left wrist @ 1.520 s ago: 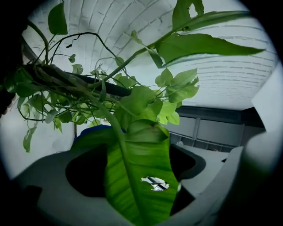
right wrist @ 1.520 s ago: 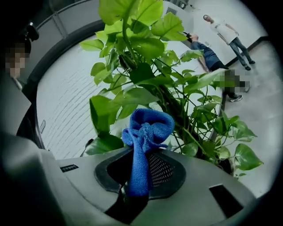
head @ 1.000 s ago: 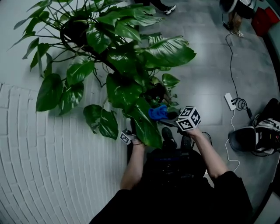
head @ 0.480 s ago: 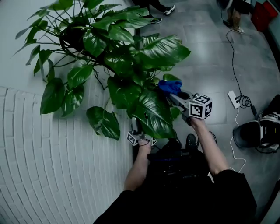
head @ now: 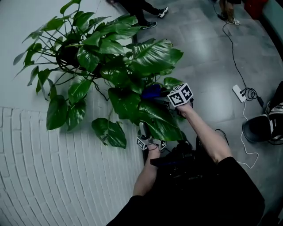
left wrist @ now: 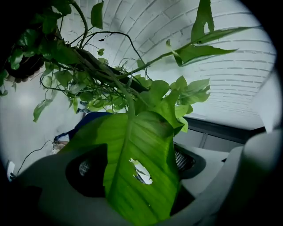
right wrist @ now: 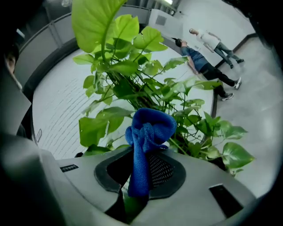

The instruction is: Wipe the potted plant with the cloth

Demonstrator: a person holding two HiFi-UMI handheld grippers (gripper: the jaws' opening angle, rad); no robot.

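Note:
The potted plant (head: 110,66) spreads broad green leaves over a white brick ledge, and its dark pot (head: 70,53) sits among the stems. My left gripper (head: 149,137) is low under the foliage, shut on the tip of a large leaf (head: 159,121). In the left gripper view that leaf (left wrist: 137,176), with a small hole in it, fills the left gripper (left wrist: 137,185). My right gripper (head: 161,95) is shut on a blue cloth (head: 151,91), which lies at the upper end of the same leaf. The bunched cloth (right wrist: 148,132) stands up from the right gripper (right wrist: 137,181).
A white brick wall (head: 53,176) runs along the left. On the grey floor at the right lie a power strip with a cable (head: 241,92) and a dark bag (head: 258,130). People's legs (head: 146,9) stand beyond the plant, and a person (right wrist: 212,42) shows in the right gripper view.
My right gripper has carried the cloth up the big leaf, from near its tip to its upper end. The left gripper has kept its hold on the leaf tip.

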